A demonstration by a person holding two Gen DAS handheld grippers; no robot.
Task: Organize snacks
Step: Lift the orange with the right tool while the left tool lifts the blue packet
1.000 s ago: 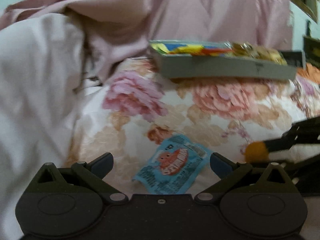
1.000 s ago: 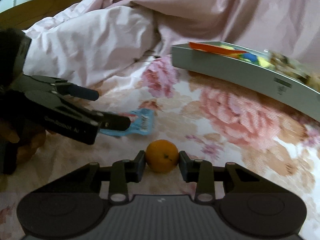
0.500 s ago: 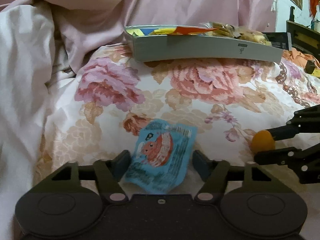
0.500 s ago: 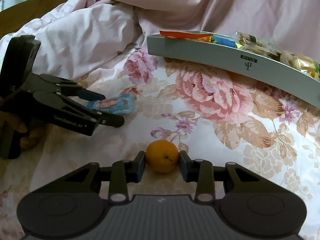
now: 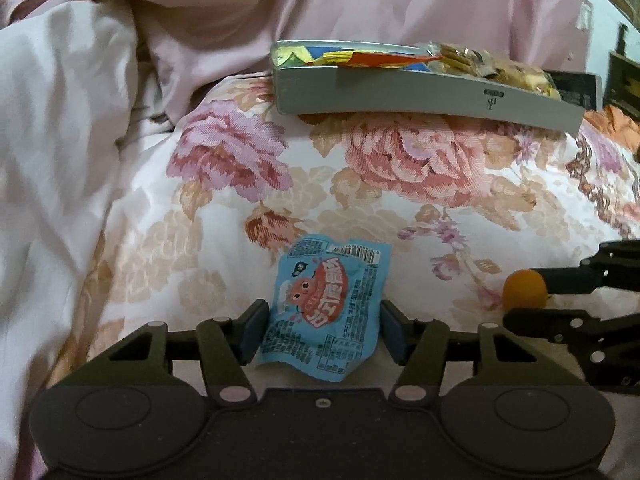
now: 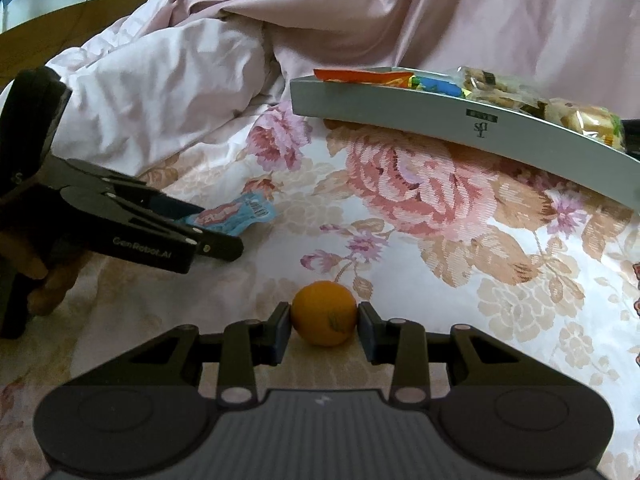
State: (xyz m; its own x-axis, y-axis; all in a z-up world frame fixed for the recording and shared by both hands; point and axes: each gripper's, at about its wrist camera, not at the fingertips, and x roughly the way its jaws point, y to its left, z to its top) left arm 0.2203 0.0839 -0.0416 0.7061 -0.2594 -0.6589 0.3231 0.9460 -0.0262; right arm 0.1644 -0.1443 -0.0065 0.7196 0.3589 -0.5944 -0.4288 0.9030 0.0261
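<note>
A blue snack packet (image 5: 326, 312) with a red cartoon label sits between the fingers of my left gripper (image 5: 323, 330), which is shut on it above the floral bedspread. It also shows in the right wrist view (image 6: 234, 215), held by the left gripper (image 6: 216, 236). My right gripper (image 6: 323, 328) is shut on a small orange (image 6: 323, 312), also seen in the left wrist view (image 5: 524, 290). A grey tray (image 5: 420, 94) with several snack packets lies further back; its front wall shows in the right wrist view (image 6: 460, 124).
A pink and white duvet (image 5: 72, 128) is bunched up at the left and behind the tray. The floral bedspread (image 6: 420, 208) lies between the grippers and the tray. A wooden surface (image 6: 60, 28) shows at far left.
My left gripper has closed its fingers onto the blue packet, which was lying loose between open fingers a second ago. The right gripper kept hold of the orange and the tray came nearer.
</note>
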